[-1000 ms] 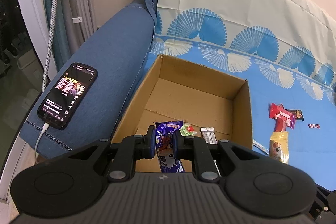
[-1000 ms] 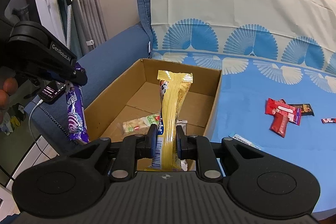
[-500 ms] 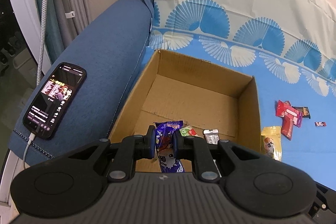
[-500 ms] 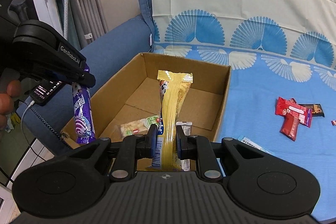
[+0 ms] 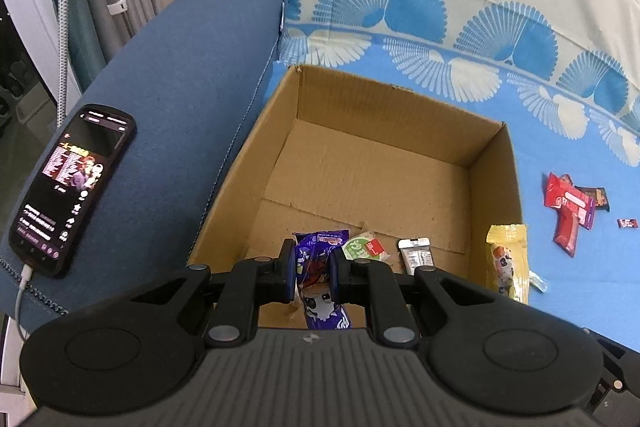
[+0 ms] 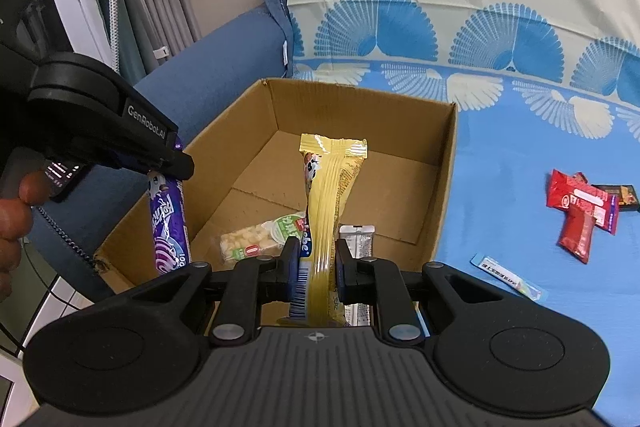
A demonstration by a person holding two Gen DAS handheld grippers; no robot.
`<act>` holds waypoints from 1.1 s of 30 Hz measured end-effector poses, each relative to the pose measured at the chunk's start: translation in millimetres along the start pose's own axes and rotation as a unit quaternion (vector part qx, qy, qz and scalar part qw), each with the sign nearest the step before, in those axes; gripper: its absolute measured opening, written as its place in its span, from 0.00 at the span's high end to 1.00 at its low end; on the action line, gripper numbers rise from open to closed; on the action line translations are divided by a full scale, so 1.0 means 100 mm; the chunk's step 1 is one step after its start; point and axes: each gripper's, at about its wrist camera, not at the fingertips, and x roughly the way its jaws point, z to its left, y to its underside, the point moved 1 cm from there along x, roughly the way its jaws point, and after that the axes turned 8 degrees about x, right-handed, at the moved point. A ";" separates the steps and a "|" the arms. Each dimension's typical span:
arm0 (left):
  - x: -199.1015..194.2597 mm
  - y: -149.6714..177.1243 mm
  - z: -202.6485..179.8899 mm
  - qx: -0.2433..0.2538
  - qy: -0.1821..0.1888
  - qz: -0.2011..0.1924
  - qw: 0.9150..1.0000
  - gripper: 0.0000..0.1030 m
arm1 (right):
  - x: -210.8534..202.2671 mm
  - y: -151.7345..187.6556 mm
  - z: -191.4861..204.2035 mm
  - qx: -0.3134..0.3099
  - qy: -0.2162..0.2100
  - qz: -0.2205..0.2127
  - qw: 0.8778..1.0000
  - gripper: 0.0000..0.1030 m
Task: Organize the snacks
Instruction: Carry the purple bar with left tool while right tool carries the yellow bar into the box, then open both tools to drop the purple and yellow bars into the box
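Observation:
An open cardboard box (image 5: 496, 163) (image 6: 446, 163) sits on the blue sofa cover. My left gripper (image 5: 313, 265) is shut on a purple snack pack (image 5: 318, 269) over the box's near left corner; the pack hangs down in the right wrist view (image 6: 168, 227). My right gripper (image 6: 317, 261) is shut on a long yellow snack pack (image 6: 328, 195) over the box's near edge; it also shows in the left wrist view (image 5: 506, 259). Inside lie a green-labelled cracker pack (image 6: 260, 239) (image 5: 362, 247) and a silver bar (image 6: 358, 239) (image 5: 416, 253).
Red snack packs (image 6: 580, 211) (image 5: 568, 211), a dark bar (image 6: 618, 193) and a small blue sachet (image 6: 508, 277) lie on the cover right of the box. A phone (image 5: 72, 187) on a cable rests on the blue armrest (image 5: 180, 79). The sofa back rises behind.
Both grippers have moved forward and closer to the box, each still holding its pack. The box looks larger in both views.

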 end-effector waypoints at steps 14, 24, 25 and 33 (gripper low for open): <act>0.37 -0.08 -0.11 0.010 0.002 0.028 1.000 0.83 | 0.39 -0.04 -0.11 0.011 0.000 0.033 0.999 0.81; 0.54 -0.10 -0.14 0.016 -0.006 0.047 0.999 0.83 | 0.52 -0.01 -0.13 0.016 0.005 0.047 0.999 0.81; 0.55 -0.10 -0.14 0.016 -0.009 0.048 0.999 0.82 | 0.53 -0.01 -0.14 0.016 0.006 0.047 0.999 0.81; 0.34 -0.04 -0.04 0.029 -0.044 0.010 0.999 0.00 | 0.51 -0.06 -0.11 -0.005 0.006 0.053 0.999 0.22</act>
